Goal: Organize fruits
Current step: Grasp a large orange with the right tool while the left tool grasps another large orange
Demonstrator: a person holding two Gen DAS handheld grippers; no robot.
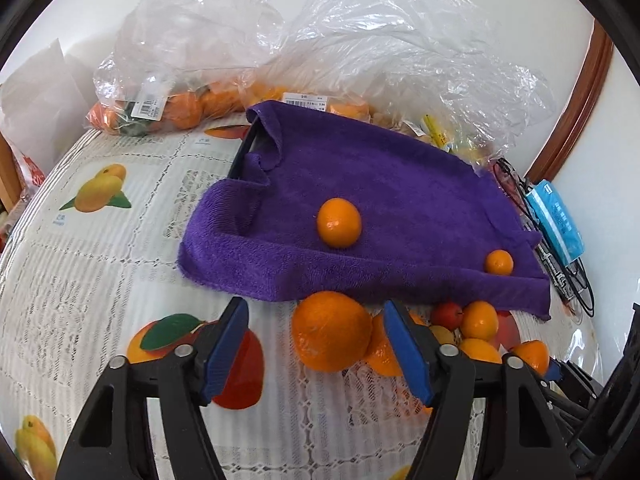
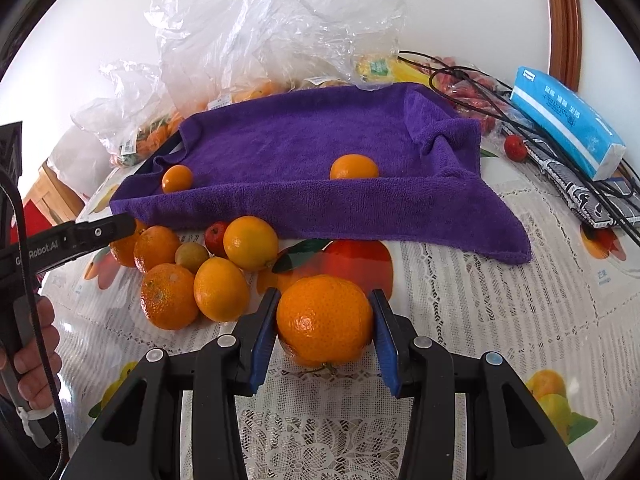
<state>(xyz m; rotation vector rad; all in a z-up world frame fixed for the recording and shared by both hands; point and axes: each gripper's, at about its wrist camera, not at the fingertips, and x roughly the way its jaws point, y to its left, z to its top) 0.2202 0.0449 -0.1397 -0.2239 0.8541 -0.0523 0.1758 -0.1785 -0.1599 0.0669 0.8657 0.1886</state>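
The right gripper [image 2: 325, 336] clamps an orange [image 2: 324, 318] lying just before the purple towel [image 2: 304, 168], stem end toward the camera. The left gripper [image 1: 316, 354] stands open before the towel's near edge, touching nothing.

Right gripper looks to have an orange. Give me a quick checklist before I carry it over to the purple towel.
1. Grip: right gripper has both blue pads against the big orange: ok.
2. Orange lifted clear of the tablecloth: cannot tell.
3. Landing room: purple towel holds only two small oranges, one at, one at, with bare cloth between: ok.
4. Path ahead of the held orange to the towel edge: free: ok.
5. Left gripper open, holding nothing, by the loose fruit pile, beside the path: ok.
6. Black cables lie near the towel's far right corner: ok if avoided.
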